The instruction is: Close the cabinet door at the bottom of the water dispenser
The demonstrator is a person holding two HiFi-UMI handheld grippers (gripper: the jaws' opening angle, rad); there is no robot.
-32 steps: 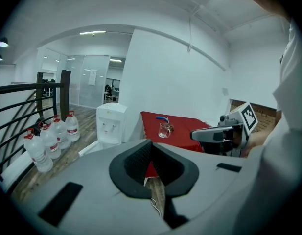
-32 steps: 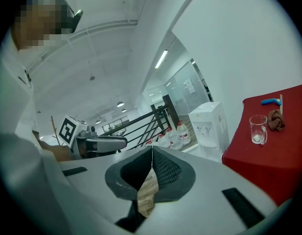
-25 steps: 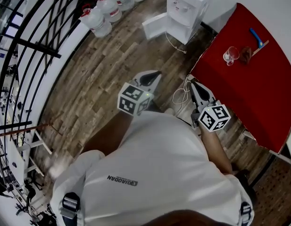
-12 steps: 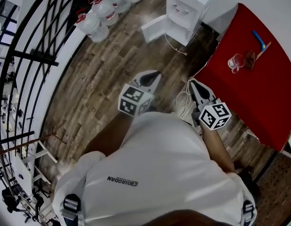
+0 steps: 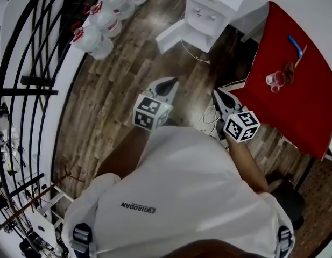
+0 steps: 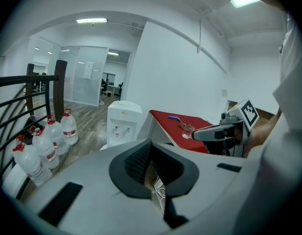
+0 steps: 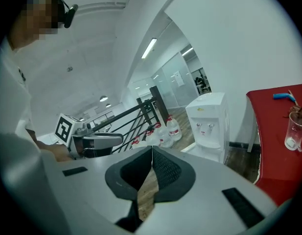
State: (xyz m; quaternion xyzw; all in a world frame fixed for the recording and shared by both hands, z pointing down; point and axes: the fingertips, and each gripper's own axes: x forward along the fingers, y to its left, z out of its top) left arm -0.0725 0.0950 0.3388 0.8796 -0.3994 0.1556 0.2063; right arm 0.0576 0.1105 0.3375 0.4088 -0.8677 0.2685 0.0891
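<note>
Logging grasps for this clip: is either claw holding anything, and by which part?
Nothing is held: the left claw and the right claw are both shut and empty, well short of the dispenser.

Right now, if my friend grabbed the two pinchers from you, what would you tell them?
Left gripper: shut, empty.
Right gripper: shut, empty.
Both are held out in front of the person, well short of the water dispenser, which stands ahead across the wooden floor, next to the red table.
The cabinet door at its bottom stands swung open, toward the left in the head view.
Done: nothing yet.
Left: walk up and push the door shut, probably with a closed gripper.
</note>
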